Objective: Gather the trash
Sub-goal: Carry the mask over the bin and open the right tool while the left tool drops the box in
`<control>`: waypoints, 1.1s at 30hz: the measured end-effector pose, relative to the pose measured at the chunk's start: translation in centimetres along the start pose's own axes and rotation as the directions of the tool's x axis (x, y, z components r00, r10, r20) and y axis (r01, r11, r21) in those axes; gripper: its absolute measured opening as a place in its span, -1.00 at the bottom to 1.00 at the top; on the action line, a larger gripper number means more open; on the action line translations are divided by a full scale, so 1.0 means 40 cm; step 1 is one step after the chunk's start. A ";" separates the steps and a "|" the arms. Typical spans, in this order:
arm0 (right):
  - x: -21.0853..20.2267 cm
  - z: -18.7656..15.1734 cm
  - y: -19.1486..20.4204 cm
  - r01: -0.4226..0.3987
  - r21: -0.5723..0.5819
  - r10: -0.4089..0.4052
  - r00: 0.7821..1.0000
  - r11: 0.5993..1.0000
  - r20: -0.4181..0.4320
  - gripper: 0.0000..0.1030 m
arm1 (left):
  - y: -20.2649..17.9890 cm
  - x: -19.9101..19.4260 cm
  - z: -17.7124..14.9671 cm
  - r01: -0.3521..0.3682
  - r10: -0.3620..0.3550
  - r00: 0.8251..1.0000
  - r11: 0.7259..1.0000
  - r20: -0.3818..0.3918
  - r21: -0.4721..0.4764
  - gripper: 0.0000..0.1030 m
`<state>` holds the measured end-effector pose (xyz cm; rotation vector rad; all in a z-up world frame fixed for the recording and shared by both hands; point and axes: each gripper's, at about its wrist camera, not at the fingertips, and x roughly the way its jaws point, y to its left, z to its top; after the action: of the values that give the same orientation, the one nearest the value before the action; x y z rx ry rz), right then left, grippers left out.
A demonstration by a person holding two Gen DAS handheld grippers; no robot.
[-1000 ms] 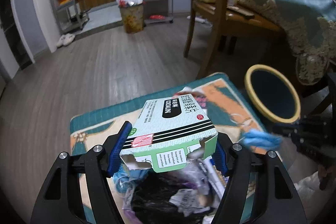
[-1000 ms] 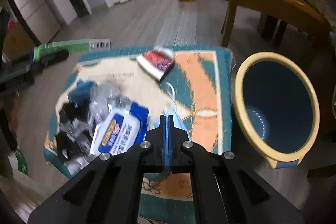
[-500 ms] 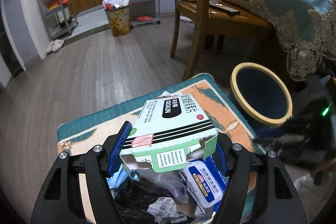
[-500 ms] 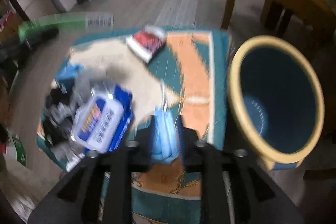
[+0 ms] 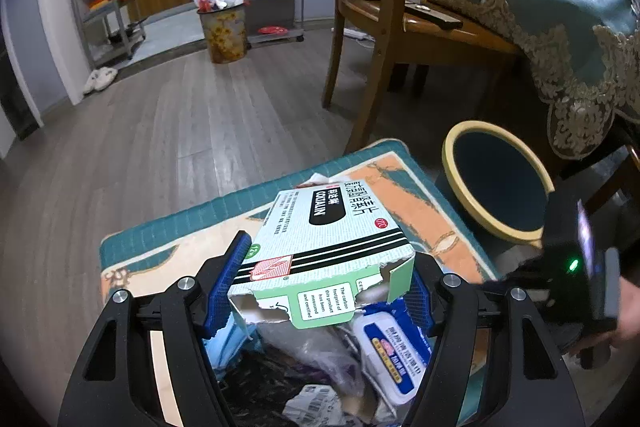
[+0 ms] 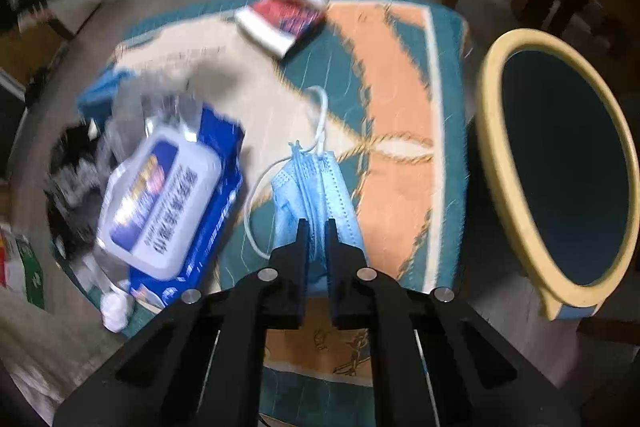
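Grey wood-plank floor is stretching toward a wooden chair; beside it a teal-and-orange patterned mat is carrying the litter, with a round yellow-rimmed bin just beside its edge. My left claw is gripping a torn green-and-white cardboard box above a glossy wipes pack — my right claw is pinching a pleated blue mask narrowly.

On the mat we see a face mask between the wipes pack on its left and the bin standing off the mat's right edge; a small packet lies behind.
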<state>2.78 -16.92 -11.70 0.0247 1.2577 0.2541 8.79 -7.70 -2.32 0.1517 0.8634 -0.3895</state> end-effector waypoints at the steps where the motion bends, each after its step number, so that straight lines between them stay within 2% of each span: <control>1: -0.021 0.007 -0.009 -0.004 0.014 0.004 1.000 1.000 0.019 -0.86 | -0.003 0.000 0.002 0.004 -0.004 1.000 1.000 0.001 0.002 0.36; 5: -0.163 0.046 -0.066 -0.021 0.066 0.011 0.990 0.998 0.141 -0.86 | -0.024 0.003 0.014 0.031 -0.031 0.999 1.000 0.008 -0.001 0.36; 9: -0.344 0.078 -0.157 0.000 0.079 -0.025 0.951 0.997 0.310 -0.86 | -0.072 0.010 0.029 0.059 -0.059 0.998 0.998 0.020 0.021 0.36; 11: -0.391 0.079 -0.205 0.030 0.087 -0.058 0.935 0.996 0.349 -0.86 | -0.100 0.020 0.040 0.078 -0.079 0.997 0.997 0.022 0.028 0.36; 12: -0.405 0.077 -0.238 0.076 0.095 -0.105 0.928 0.993 0.358 -0.86 | -0.114 0.026 0.044 0.087 -0.087 0.996 0.996 0.022 0.031 0.36; 14: -0.403 0.071 -0.299 0.122 0.129 -0.161 0.922 0.984 0.352 -0.86 | -0.146 0.041 0.054 0.109 -0.110 0.994 0.993 0.023 0.041 0.36; 15: -0.396 0.069 -0.321 0.119 0.153 -0.166 0.924 0.981 0.345 -0.86 | -0.163 0.049 0.058 0.120 -0.121 0.992 0.992 0.023 0.046 0.36; 18: -0.355 0.055 -0.401 0.090 0.235 -0.162 0.938 0.968 0.306 -0.86 | -0.228 0.088 0.074 0.154 -0.156 0.988 0.985 0.015 0.076 0.36; 21: -0.294 0.049 -0.454 0.094 0.280 -0.165 0.956 0.955 0.243 -0.86 | -0.288 0.133 0.081 0.184 -0.184 0.983 0.978 -0.005 0.101 0.36; 26: -0.238 0.014 -0.514 0.077 0.338 -0.145 0.973 0.938 0.180 -0.86 | -0.380 0.207 0.092 0.229 -0.227 0.973 0.965 -0.034 0.124 0.36; 33: -0.203 -0.002 -0.561 0.100 0.369 -0.159 0.978 0.924 0.135 -0.86 | -0.491 0.274 0.088 0.264 -0.259 0.964 0.942 -0.055 0.207 0.37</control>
<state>4.37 -40.39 -7.64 0.2726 1.1229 -0.0965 9.96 -29.75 -7.91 0.2411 0.8700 -0.7318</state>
